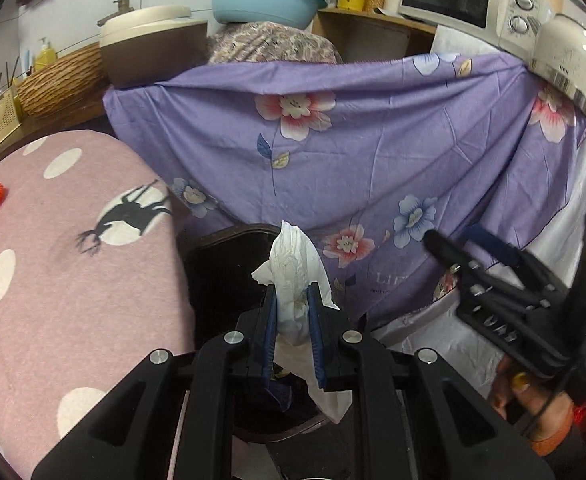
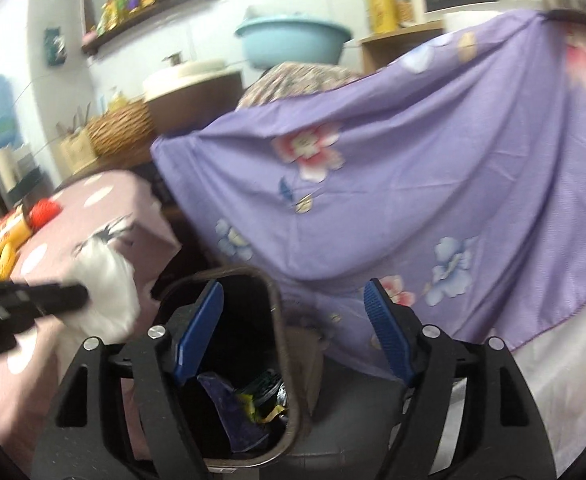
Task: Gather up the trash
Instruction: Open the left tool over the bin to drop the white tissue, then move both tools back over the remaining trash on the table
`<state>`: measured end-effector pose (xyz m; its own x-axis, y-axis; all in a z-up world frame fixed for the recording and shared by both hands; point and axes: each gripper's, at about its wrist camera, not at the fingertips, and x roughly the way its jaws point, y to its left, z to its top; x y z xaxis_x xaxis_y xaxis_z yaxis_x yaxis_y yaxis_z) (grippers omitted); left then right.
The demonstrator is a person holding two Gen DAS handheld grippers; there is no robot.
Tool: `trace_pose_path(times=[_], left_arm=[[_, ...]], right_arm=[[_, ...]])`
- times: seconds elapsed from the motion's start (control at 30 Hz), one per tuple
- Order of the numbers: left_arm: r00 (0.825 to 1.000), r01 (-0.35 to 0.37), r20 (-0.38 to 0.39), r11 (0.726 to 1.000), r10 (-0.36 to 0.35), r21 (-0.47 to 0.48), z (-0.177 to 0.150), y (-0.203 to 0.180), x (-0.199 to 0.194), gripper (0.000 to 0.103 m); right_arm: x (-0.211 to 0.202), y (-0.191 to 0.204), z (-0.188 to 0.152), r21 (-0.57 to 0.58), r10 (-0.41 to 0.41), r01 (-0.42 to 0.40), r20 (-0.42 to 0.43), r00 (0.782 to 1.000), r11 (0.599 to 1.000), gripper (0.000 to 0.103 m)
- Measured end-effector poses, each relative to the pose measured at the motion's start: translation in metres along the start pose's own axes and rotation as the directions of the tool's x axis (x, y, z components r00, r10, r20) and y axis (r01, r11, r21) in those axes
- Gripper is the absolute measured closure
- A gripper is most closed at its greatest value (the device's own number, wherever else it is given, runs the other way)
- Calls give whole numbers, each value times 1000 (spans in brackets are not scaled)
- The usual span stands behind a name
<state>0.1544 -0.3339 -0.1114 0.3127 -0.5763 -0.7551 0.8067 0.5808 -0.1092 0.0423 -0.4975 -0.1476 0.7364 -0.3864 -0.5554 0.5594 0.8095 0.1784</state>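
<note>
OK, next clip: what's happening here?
A person is clearing trash with a handheld tool in each hand. The left tool is shut on a crumpled white tissue, held above the dark trash bin. The right tool is open and empty, over the bin, which already holds wrappers.

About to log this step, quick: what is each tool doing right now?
Left tool: closed on a crumpled white tissue.
Right tool: open, holding nothing, above the dark rectangular trash bin.

left tongs (image 1: 292,300): blue pads clamped on crumpled white tissue (image 1: 293,264) | right tongs (image 2: 293,316): angled down, blue pads spread wide, nothing between
</note>
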Motion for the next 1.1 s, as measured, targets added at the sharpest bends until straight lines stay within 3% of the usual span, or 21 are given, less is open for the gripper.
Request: trace_pose_path(times=[0.2, 0.3, 0.37, 0.47, 0.63, 0.83, 1.1], left_arm=[[999, -26, -30, 999, 27, 29, -3, -9, 18, 87], [999, -30, -38, 999, 31, 37, -4, -12, 21, 80], [999, -39, -24, 998, 40, 46, -4, -14, 20, 61], [998, -61, 8, 996, 61, 59, -4, -15, 14, 43], [993, -98, 69, 993, 93, 72, -2, -14, -7, 30], [980, -155, 138, 984, 143, 83, -2, -8, -39, 20], [962, -217, 159, 975, 222, -46, -11, 45, -75, 14]], right_arm=[[-16, -14, 6, 20, -43, 42, 50, 998, 999, 26], [-19, -13, 8, 11, -45, 44, 60, 997, 999, 25], [-21, -12, 9, 9, -39, 38, 69, 997, 999, 24], [-24, -10, 11, 2, -43, 43, 82, 996, 999, 21], [-26, -8, 14, -2, -48, 49, 88, 995, 999, 20], [-27, -2, 18, -5, -23, 23, 86, 996, 1000, 20], [-24, 29, 29, -27, 67, -65, 75, 995, 998, 17]])
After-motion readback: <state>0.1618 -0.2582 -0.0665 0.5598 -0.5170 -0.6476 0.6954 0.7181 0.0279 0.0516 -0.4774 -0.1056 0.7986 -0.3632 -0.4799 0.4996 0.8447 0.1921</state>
